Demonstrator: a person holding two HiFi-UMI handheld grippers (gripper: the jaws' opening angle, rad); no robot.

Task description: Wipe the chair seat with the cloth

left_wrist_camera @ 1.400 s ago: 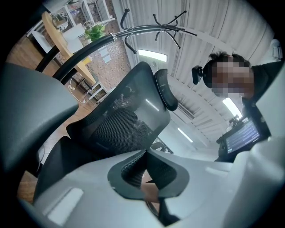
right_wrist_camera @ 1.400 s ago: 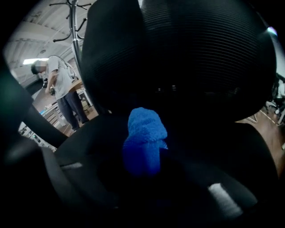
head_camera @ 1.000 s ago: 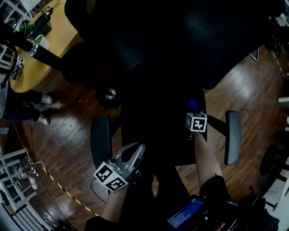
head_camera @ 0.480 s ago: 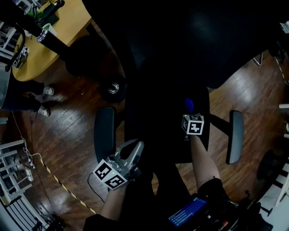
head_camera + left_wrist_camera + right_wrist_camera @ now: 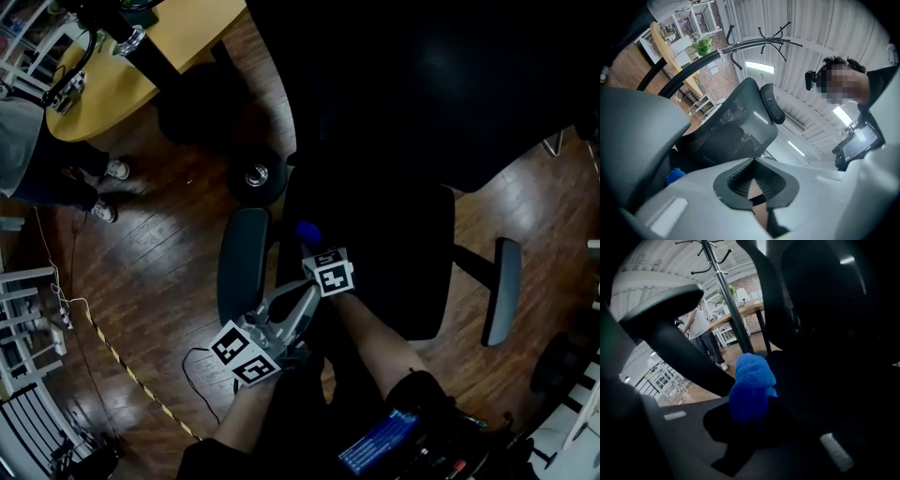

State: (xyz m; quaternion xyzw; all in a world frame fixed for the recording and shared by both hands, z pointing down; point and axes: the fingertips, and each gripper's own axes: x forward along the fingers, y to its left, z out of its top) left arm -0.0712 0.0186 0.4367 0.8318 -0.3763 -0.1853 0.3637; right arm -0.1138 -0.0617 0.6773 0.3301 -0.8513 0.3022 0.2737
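The black office chair seat [image 5: 394,244] fills the middle of the head view, very dark. A blue fluffy cloth [image 5: 307,232] sits at the seat's left edge, beside the left armrest [image 5: 242,265]. My right gripper [image 5: 314,247] is shut on the cloth, and in the right gripper view the blue cloth [image 5: 751,389] bulges out of the jaws of the right gripper [image 5: 750,405] onto the seat. My left gripper [image 5: 307,292] hovers just behind the right one, near the seat's front left corner, with jaws together and nothing held. The left gripper [image 5: 752,165] points up at the mesh backrest [image 5: 736,126].
The right armrest [image 5: 506,291] and tall backrest [image 5: 422,84] bound the seat. A chair caster [image 5: 255,175] sits on the wooden floor. A round wooden table [image 5: 141,66], a standing person's shoes [image 5: 112,171], white shelving [image 5: 28,309] and a coat stand [image 5: 726,291] are at the left.
My right gripper has carried the cloth leftward across the seat, from the middle right to the left edge by the armrest. The left gripper has stayed near the front left corner.
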